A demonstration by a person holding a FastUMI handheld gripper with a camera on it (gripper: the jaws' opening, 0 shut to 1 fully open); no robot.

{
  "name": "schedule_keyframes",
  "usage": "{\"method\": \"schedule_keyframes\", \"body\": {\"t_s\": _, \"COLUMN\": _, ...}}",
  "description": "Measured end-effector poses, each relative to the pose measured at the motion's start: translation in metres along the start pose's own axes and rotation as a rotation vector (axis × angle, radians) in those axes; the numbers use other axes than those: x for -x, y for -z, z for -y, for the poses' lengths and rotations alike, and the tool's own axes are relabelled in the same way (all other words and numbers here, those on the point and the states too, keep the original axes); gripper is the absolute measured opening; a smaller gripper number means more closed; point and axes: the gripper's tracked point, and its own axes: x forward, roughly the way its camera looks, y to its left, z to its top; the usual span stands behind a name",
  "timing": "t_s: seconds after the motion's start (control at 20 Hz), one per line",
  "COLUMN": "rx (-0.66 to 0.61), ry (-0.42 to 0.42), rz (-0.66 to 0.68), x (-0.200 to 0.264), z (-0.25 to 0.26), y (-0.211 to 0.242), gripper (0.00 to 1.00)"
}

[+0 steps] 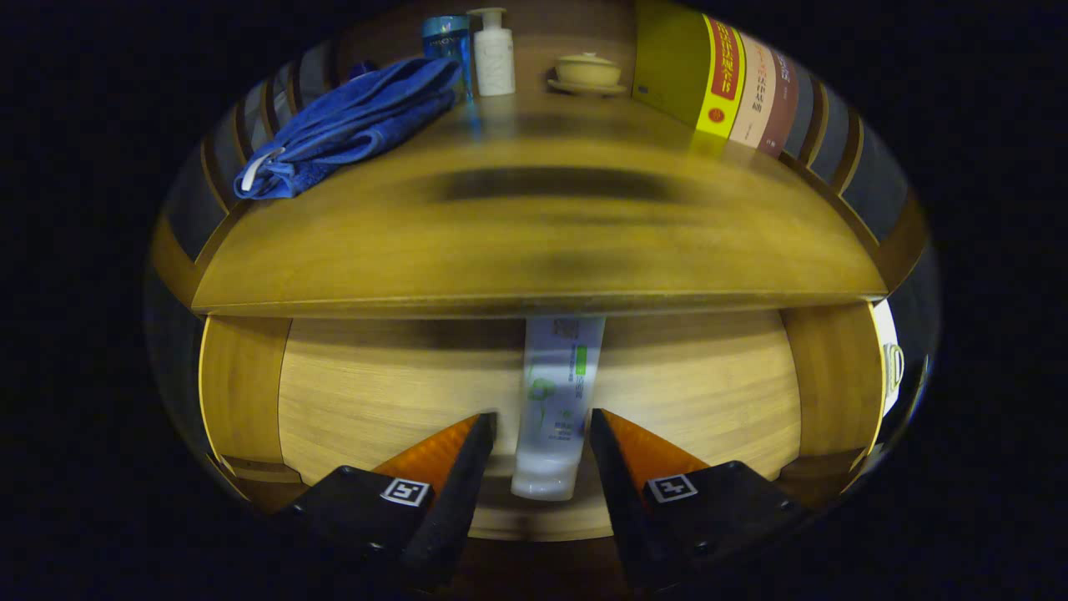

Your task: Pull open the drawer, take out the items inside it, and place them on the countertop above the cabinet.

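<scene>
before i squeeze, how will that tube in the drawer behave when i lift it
The tube looks like soft plastic, so it will probably dent under the fingers. Its glossy skin may slip. Lying flat with the tool open astride it, it might roll a little if nudged.

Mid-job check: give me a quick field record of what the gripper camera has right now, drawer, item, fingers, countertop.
drawer: open, pulled out below the countertop
item: white tube lying on the drawer floor, cap toward the gripper
gripper: fingers open, one on each side of the tube, gaps visible, not pressing
countertop: bare in the middle
on countertop: blue towel, white pump bottle, blue bottle, lidded cup on saucer, books
task state: tube not yet lifted
</scene>
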Motion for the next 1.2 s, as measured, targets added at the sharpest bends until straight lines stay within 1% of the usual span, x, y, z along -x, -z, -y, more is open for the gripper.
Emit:
{"method": "schedule_keyframes", "body": {"t_s": 0.05, "rx": -0.006, "ry": 0.001, "rz": -0.005, "x": -0.001, "z": 0.000, "y": 0.001, "gripper": 0.78}}
{"method": "schedule_keyframes", "body": {"t_s": 0.1, "rx": -0.006, "ry": 0.007, "rz": -0.010, "x": -0.002, "z": 0.003, "y": 0.001, "gripper": 0.78}}
{"method": "schedule_keyframes", "body": {"t_s": 0.15, "rx": -0.012, "ry": 0.017, "rz": -0.016, "x": -0.004, "z": 0.008, "y": 0.002, "gripper": 0.71}}
{"method": "schedule_keyframes", "body": {"t_s": 0.25, "rx": -0.031, "ry": 0.002, "rz": -0.014, "x": 0.000, "z": 0.005, "y": 0.002, "gripper": 0.56}}
{"method": "schedule_keyframes", "body": {"t_s": 0.35, "rx": -0.044, "ry": -0.010, "rz": 0.010, "x": 0.001, "z": 0.003, "y": -0.001, "gripper": 0.51}}
{"method": "schedule_keyframes", "body": {"t_s": 0.45, "rx": -0.053, "ry": -0.043, "rz": 0.034, "x": 0.013, "z": -0.002, "y": -0.003, "gripper": 0.47}}
{"method": "schedule_keyframes", "body": {"t_s": 0.7, "rx": -0.027, "ry": -0.118, "rz": 0.072, "x": 0.062, "z": -0.012, "y": -0.006, "gripper": 0.47}}
{"method": "schedule_keyframes", "body": {"t_s": 0.85, "rx": -0.037, "ry": -0.162, "rz": 0.072, "x": 0.090, "z": -0.017, "y": -0.003, "gripper": 0.47}}
{"method": "schedule_keyframes", "body": {"t_s": 0.95, "rx": -0.023, "ry": -0.171, "rz": 0.071, "x": 0.106, "z": -0.015, "y": 0.000, "gripper": 0.47}}
{"method": "schedule_keyframes", "body": {"t_s": 1.2, "rx": 0.009, "ry": -0.162, "rz": 0.096, "x": 0.140, "z": -0.009, "y": 0.004, "gripper": 0.47}}
